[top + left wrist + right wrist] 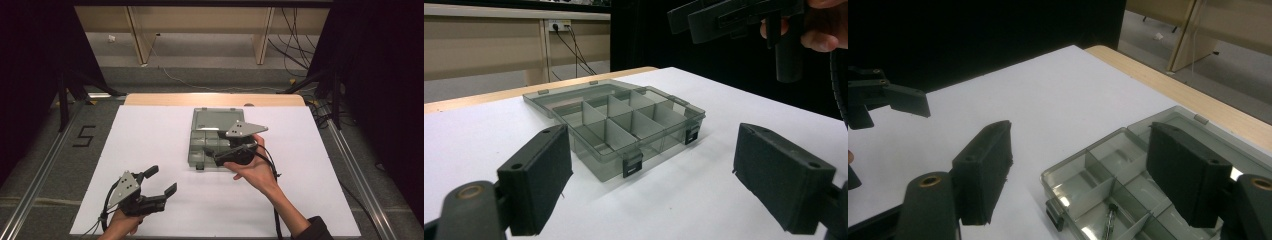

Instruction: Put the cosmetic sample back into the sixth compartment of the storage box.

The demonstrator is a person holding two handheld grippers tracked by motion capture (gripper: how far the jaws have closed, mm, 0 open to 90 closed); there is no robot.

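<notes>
My left gripper (159,181) sits low at the near left of the white table (150,140), jaws spread wide with nothing between them, aimed toward the clear compartment box (216,139). That box lies flat near the middle of the table, its lid (218,119) folded open toward the far edge, so its long axis runs from me to the far side; its two dark latches (632,164) face my side. From my left gripper view the box (624,125) sits ahead, between my two pads, well clear of them. My right gripper (210,152) hovers over the near right part of the box, held in my right hand (255,167), jaws spread and holding nothing. In my right gripper view a small metal bit (1109,220) lies in one near compartment, its long axis running roughly toward me.
</notes>
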